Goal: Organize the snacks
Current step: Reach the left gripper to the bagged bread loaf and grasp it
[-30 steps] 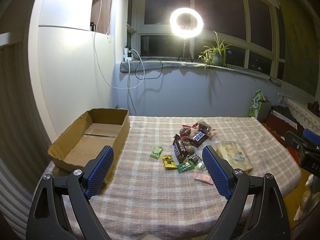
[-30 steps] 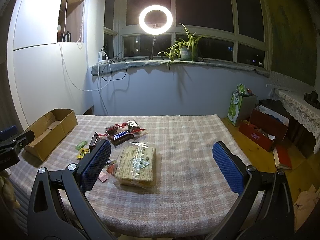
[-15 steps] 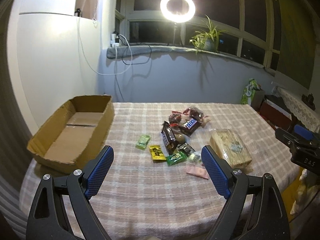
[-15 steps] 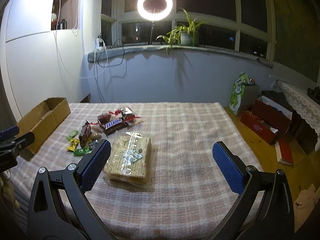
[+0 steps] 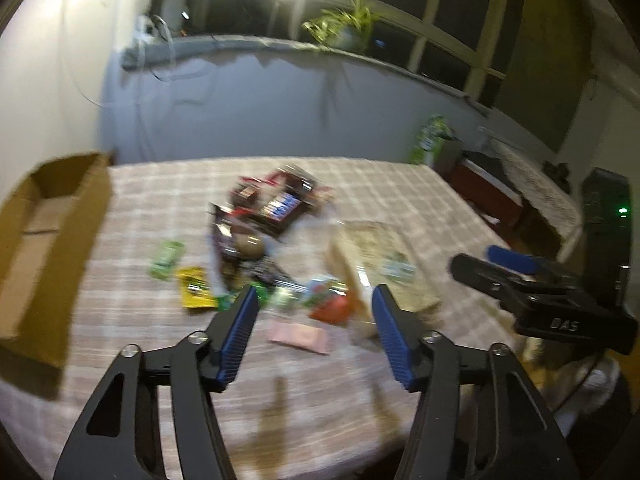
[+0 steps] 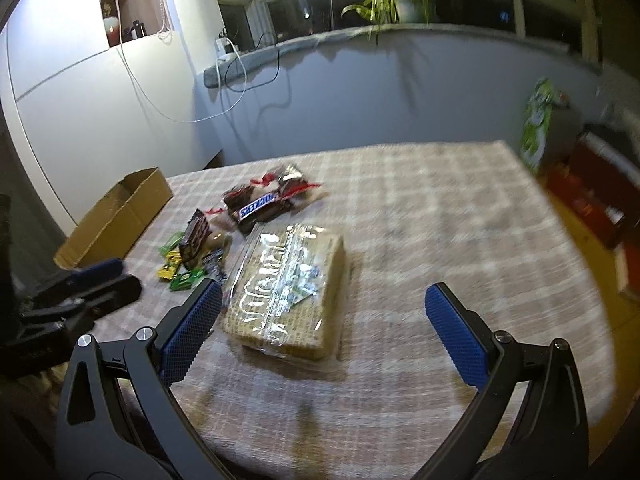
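Note:
A pile of snacks lies mid-table: a Snickers bar [image 6: 259,206], dark chocolate packs [image 6: 195,237], green [image 5: 166,258] and yellow [image 5: 194,288] sachets, a pink packet [image 5: 298,336] and a large clear-wrapped wafer block [image 6: 286,286]. My left gripper [image 5: 314,312] is open and empty, hovering just before the small sachets and pink packet. My right gripper [image 6: 322,316] is open and empty, with the wafer block between and beyond its fingers. An open cardboard box [image 5: 48,240] sits at the table's left; it also shows in the right wrist view [image 6: 116,220].
The table has a checked cloth [image 6: 420,220]. The right gripper shows at the right of the left wrist view [image 5: 540,292]; the left gripper shows at the left of the right wrist view [image 6: 72,292]. A green bag [image 6: 538,124] and red boxes [image 6: 592,196] stand on the floor to the right.
Both grippers have moved forward and down toward the snacks. The left gripper's fingers have come closer together. The views are blurred with motion.

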`<state>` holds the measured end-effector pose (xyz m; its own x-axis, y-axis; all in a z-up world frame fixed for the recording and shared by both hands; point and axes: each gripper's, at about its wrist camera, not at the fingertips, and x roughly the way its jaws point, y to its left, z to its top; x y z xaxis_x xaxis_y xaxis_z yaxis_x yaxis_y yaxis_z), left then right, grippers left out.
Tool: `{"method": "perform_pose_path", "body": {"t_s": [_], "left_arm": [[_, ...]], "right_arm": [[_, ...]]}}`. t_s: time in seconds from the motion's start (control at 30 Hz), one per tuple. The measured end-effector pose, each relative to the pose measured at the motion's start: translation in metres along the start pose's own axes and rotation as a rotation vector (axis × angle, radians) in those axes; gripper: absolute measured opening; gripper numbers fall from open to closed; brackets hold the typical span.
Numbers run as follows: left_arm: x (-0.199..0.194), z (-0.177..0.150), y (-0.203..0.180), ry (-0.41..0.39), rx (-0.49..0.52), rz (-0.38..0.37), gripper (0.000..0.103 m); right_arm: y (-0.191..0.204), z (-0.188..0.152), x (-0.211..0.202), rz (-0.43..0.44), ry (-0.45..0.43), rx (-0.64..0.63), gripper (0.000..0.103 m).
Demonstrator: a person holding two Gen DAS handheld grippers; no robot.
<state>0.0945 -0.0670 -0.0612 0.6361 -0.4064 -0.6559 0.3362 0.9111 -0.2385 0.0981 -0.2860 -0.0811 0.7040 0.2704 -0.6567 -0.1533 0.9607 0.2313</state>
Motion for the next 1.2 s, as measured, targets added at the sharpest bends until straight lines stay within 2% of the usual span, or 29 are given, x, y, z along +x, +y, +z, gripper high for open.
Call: {"method": "perform_pose_path", "body": {"t_s": [0.07, 0.13, 0.27, 0.33, 0.53, 0.8, 0.97, 1.2], "left_arm": [[0.007, 0.001, -0.002, 0.029, -0.015, -0.054, 0.047], [0.015, 0.002, -0.004, 0.058, -0.021, -0.1, 0.041], [0.028, 0.0, -0.012, 0.101, -0.009, -0.139, 0.03], [0.033, -0.001, -0.016, 0.126, -0.004, -0.156, 0.03], [0.051, -0.004, -0.021, 0.184, -0.003, -0.156, 0.03], [0.066, 0.002, -0.022, 0.205, -0.004, -0.136, 0.032], [0.074, 0.002, -0.023, 0.222, -0.001, -0.152, 0.041], [0.083, 0.005, -0.028, 0.226, 0.012, -0.177, 0.042]], "right_arm": [[-0.006, 0.0, 0.006, 0.042, 0.024, 0.029, 0.102], [-0.013, -0.001, 0.013, 0.099, 0.06, 0.063, 0.096], [-0.025, -0.001, 0.029, 0.183, 0.121, 0.133, 0.092], [-0.03, -0.002, 0.037, 0.222, 0.149, 0.164, 0.084], [-0.043, -0.001, 0.056, 0.306, 0.208, 0.244, 0.079], [-0.047, 0.001, 0.079, 0.383, 0.274, 0.295, 0.074], [-0.043, 0.003, 0.084, 0.381, 0.289, 0.278, 0.068], [-0.037, 0.005, 0.088, 0.347, 0.312, 0.238, 0.066]]}}
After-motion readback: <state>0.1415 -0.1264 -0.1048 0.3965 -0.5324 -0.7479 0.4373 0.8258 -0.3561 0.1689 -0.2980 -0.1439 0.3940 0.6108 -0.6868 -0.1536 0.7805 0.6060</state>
